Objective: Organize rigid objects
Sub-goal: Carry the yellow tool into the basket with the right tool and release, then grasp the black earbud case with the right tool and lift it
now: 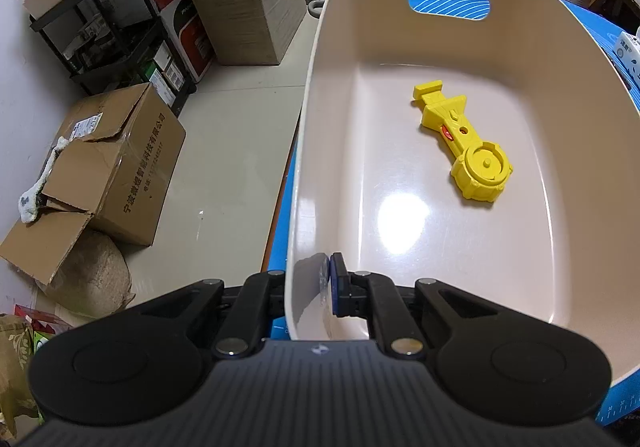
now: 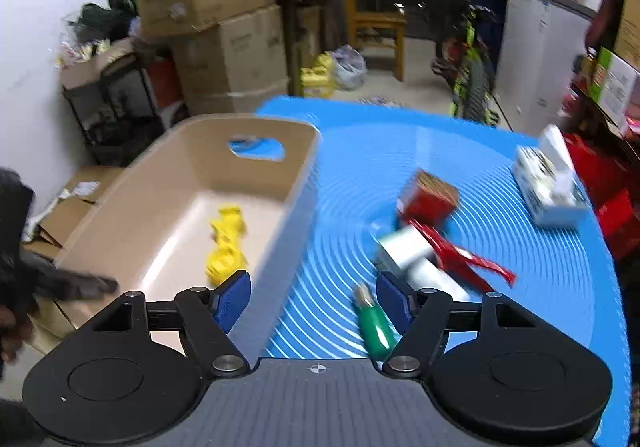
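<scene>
One yellow toy [image 1: 464,145] lay in the beige bin [image 1: 320,95]. The red box [image 2: 430,197], silver cans [image 2: 404,247], red tool [image 2: 460,253], green item [image 2: 374,325] and white box [image 2: 548,183] waited on the blue desk [image 2: 360,167], so most sorting remained. The left tongs [image 1: 310,287] pinched the bin's rim; the right tongs [image 2: 312,297] stood apart, empty.

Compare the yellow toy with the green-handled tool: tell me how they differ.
The yellow toy lies inside the beige bin; the green-handled tool lies outside it on the blue mat. The yellow toy is one colour and ends in a round head; the green-handled tool is slimmer with a pale tip. Neither is held.
</scene>
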Action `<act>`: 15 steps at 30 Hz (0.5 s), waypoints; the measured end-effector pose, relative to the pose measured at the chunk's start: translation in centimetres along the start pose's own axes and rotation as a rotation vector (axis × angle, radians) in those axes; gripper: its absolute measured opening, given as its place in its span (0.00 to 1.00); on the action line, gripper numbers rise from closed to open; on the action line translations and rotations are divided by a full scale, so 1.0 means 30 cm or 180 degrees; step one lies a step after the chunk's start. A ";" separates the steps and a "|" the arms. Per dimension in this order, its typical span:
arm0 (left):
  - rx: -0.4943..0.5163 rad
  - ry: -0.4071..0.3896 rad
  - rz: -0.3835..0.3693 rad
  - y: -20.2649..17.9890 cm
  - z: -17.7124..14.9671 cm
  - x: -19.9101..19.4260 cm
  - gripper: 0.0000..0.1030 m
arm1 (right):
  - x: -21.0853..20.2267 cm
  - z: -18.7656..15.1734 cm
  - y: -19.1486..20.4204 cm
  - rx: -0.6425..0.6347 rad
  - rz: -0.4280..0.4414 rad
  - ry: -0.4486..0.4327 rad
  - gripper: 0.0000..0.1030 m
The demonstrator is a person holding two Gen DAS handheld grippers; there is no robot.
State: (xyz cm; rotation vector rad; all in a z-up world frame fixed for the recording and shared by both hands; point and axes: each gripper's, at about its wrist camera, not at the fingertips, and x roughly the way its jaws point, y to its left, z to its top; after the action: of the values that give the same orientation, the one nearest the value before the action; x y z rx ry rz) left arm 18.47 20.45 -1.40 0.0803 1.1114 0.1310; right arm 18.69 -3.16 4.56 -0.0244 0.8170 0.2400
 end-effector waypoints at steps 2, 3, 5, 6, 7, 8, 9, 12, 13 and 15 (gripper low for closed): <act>-0.0002 0.0000 -0.0002 -0.001 0.000 0.000 0.13 | 0.006 -0.038 -0.034 0.0036 -0.0053 0.0059 0.74; -0.0002 -0.0001 -0.0003 -0.002 0.001 0.001 0.13 | 0.011 -0.053 -0.050 0.0060 -0.0071 0.0094 0.75; -0.0002 0.0000 -0.0003 -0.003 0.002 0.001 0.13 | 0.028 -0.088 -0.069 0.0093 -0.0101 0.0174 0.76; -0.0004 0.0001 -0.0004 -0.002 0.002 0.001 0.13 | 0.038 -0.106 -0.079 0.0089 -0.0127 0.0213 0.76; -0.0005 0.0002 -0.0004 -0.003 0.001 0.001 0.13 | 0.046 -0.123 -0.087 0.0079 -0.0152 0.0241 0.76; -0.0004 0.0000 -0.0005 -0.002 0.001 0.001 0.13 | 0.056 -0.140 -0.092 0.0072 -0.0179 0.0275 0.76; -0.0003 0.0000 -0.0005 -0.001 0.001 0.001 0.13 | 0.065 -0.154 -0.099 0.0082 -0.0187 0.0305 0.76; 0.0001 -0.0001 -0.0004 -0.001 0.001 0.001 0.13 | 0.101 -0.186 -0.111 0.0180 -0.0174 0.0422 0.76; -0.0001 -0.0001 -0.0004 -0.001 0.001 0.002 0.13 | 0.112 -0.202 -0.117 0.0199 -0.0171 0.0461 0.76; -0.0001 0.0000 -0.0004 -0.002 0.001 0.002 0.13 | 0.131 -0.223 -0.122 0.0198 -0.0170 0.0523 0.76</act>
State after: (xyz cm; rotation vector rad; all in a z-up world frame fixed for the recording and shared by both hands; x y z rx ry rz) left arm 18.54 20.41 -1.45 0.0793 1.1114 0.1301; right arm 17.27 -6.69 -3.14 -0.0075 0.9857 0.1633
